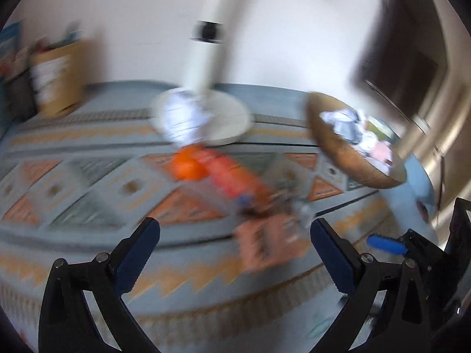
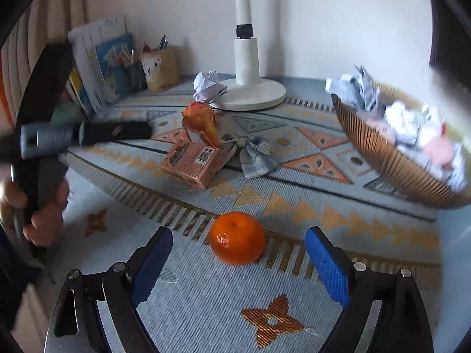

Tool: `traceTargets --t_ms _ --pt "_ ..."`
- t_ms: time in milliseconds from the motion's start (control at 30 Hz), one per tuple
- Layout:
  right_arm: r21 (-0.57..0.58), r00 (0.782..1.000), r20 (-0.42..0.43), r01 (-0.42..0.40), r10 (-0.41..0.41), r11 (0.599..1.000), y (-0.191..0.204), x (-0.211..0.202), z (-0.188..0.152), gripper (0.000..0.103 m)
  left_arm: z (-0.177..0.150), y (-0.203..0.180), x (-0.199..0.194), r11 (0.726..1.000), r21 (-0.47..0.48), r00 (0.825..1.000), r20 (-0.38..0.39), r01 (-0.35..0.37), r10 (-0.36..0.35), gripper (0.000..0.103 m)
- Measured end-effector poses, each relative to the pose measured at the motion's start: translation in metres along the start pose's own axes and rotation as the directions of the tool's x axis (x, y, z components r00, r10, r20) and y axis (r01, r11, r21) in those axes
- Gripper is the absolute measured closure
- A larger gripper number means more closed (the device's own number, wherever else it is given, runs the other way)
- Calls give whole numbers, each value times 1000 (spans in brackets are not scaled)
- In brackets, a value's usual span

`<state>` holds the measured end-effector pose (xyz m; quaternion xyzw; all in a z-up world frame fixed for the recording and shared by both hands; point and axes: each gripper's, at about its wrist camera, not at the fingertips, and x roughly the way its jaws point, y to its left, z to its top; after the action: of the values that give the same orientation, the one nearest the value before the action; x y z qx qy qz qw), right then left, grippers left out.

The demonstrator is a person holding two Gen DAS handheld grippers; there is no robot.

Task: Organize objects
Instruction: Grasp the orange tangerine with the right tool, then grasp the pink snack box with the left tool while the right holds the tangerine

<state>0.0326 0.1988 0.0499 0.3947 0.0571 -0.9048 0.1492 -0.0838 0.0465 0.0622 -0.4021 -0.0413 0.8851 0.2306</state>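
On the patterned tablecloth (image 2: 206, 309), a mandarin (image 2: 237, 238) sits between the right gripper (image 2: 239, 263) fingers, jaws spread, untouched. Left gripper (image 1: 235, 250) jaws wide, empty. Wicker basket (image 2: 391, 161) holds crumpled paper.

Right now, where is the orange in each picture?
Left wrist: the orange is blurry, middle of the picture, just below the lamp base.
Right wrist: the orange is low in the middle, between the open right fingers.
Shared landmark: the lamp base.
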Motion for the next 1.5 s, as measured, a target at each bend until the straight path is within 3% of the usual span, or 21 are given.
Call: traceTargets --t_ms 33,67,167,300,367,400,500,567,633,700,733,867,933,1000,1067,1167,1200,1233,1267,1367,1500 --pt "-2 1000 -5 8 -8 1000 1 1 0 17 4 -7 10 999 32 1000 -13 7 -7 1" --pt "3 1000 -6 8 -8 1000 -1 2 0 31 6 -13 19 998 54 999 -32 16 -14 1" --pt "31 999 -30 -14 15 999 -8 7 0 51 1 -24 31 994 73 993 -91 77 -71 3" --pt "64 1000 -13 -11 12 998 -16 6 1 63 -14 -29 10 985 72 984 -100 155 -147 3" --pt "90 1000 -1 -4 4 996 -21 3 0 63 -26 -29 0 970 53 965 -131 237 -228 3" --pt "102 1000 2 -6 6 995 -23 3 0 63 -32 -31 -3 968 65 962 -150 242 -230 3" --pt "157 999 12 -38 36 987 -35 1 -1 63 -30 -33 -2 986 141 991 -106 92 -78 3" --pt "177 998 18 -62 60 982 -38 0 -1 63 -21 -28 6 989 121 992 -108 83 -70 3" --pt "175 998 24 -65 61 982 -37 -2 -2 63 -13 -22 21 986 49 976 -153 161 -152 3" --pt "164 998 28 -57 53 985 -34 -3 -2 63 -13 -21 32 969 -22 949 -197 246 -245 4" --pt "163 998 29 -52 48 985 -34 -4 -2 63 -16 -22 31 963 -35 944 -191 266 -268 4" --pt "198 997 53 -67 57 978 -42 -10 -3 63 -36 -34 13 923 -64 895 -229 379 -383 4" --pt "219 996 61 -74 62 973 -47 -13 -4 63 -44 -43 0 939 4 914 -234 343 -333 4" --pt "228 996 61 -78 65 971 -49 -14 -4 63 -42 -48 -8 972 100 963 -191 212 -190 4" --pt "223 996 57 -78 67 972 -48 -14 -4 63 -33 -52 -4 980 174 987 -140 98 -74 4" --pt "206 997 43 -78 70 975 -44 -11 -4 63 -22 -61 15 960 263 984 -168 98 -55 4" --pt "207 996 41 -80 73 975 -44 -11 -4 63 -21 -65 25 944 312 980 -195 109 -48 8" --pt "211 996 37 -88 82 973 -45 -10 -4 63 -21 -69 33 929 350 974 -223 125 -47 25" --pt "219 995 32 -99 94 971 -46 -8 -5 63 -22 -70 38 917 372 966 -253 147 -52 36" --pt "256 987 6 -159 163 953 -53 0 -5 63 -27 -79 49 881 447 964 -265 154 -34 37" --pt "279 981 1 -187 195 942 -56 3 -5 62 -26 -82 47 895 422 966 -256 142 -33 51"
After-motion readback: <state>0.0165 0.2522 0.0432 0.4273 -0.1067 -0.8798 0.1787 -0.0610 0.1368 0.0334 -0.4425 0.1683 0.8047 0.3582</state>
